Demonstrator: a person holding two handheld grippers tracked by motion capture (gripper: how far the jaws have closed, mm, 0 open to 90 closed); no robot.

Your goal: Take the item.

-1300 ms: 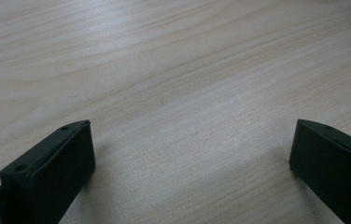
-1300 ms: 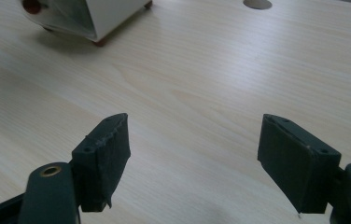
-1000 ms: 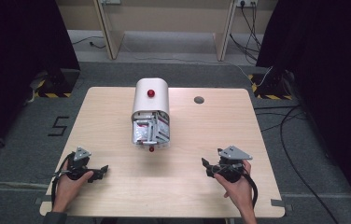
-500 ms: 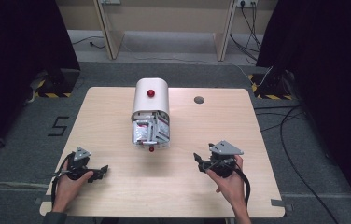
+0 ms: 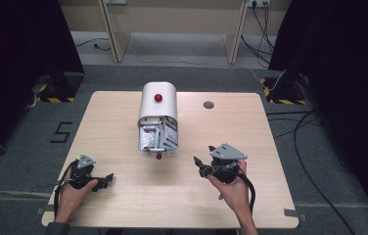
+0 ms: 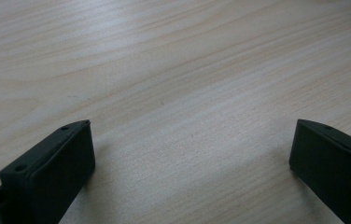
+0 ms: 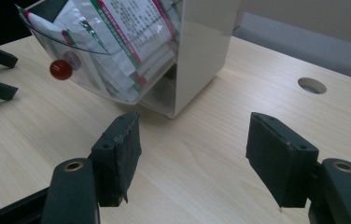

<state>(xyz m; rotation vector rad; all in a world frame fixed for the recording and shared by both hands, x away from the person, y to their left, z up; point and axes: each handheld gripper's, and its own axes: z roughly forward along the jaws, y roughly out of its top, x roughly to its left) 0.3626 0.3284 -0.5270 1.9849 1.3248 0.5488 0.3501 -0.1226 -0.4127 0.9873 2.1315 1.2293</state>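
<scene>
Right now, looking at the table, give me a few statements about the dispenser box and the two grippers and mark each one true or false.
1. The white dispenser box has a red knob on its top. True.
2. The right gripper is clamped on a packet. False: its jaws stand apart with nothing between them, and they have just been closing a little.
3. The clear flap at the front of the box hangs open, with packets behind it. True.
4. The left gripper rests on top of the box. False: it sits low at the near left of the table, away from the box.
5. The left gripper is open. True.
</scene>
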